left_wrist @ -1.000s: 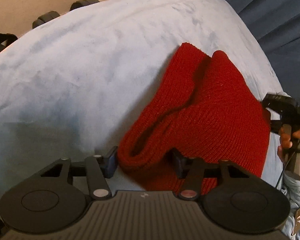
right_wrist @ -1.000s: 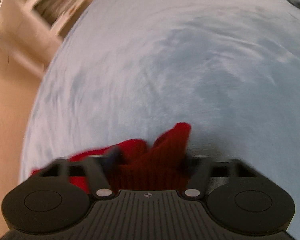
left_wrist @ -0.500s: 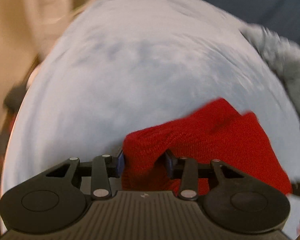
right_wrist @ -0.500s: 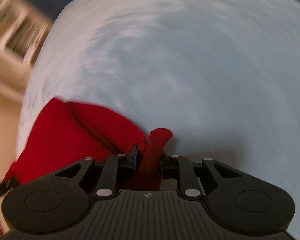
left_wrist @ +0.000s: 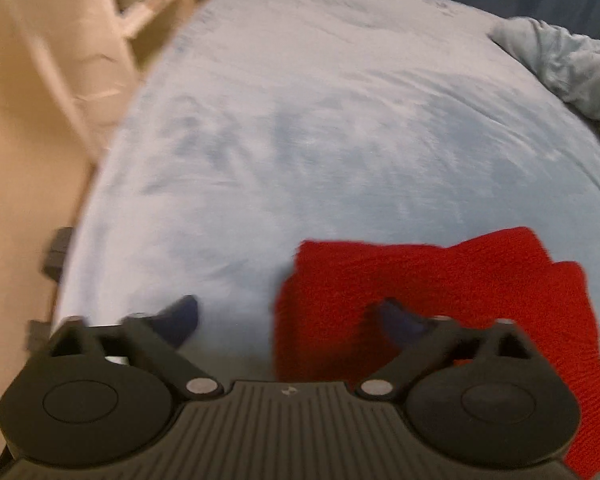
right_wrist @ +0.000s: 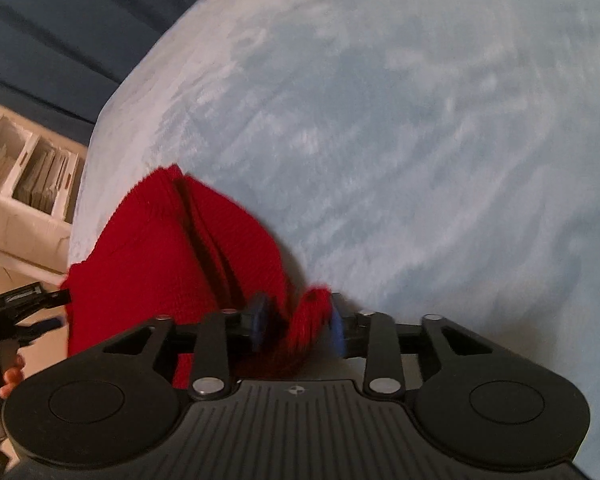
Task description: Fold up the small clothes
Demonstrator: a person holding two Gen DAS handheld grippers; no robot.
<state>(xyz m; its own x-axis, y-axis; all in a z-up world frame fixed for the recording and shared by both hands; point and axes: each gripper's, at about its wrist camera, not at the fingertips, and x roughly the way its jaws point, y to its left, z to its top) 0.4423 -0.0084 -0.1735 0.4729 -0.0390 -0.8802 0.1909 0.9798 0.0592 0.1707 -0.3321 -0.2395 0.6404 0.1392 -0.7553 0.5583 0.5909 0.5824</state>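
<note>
Left gripper (left_wrist: 288, 320) now released and spread, right gripper (right_wrist: 298, 320) loosened around red knit (right_wrist: 172, 248) (no readable writing), blue blanket (left_wrist: 320, 120).

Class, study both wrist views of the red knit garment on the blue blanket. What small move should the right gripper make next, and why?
Probably part its jaws and back off. The left gripper is open, and the red knit garment lies on the blue blanket. The right gripper has only a small bunched corner between its fingers.

Black ribbed tool (left_wrist: 290, 322), round discs, silver screws, blue fingertips (right_wrist: 257, 322)
</note>
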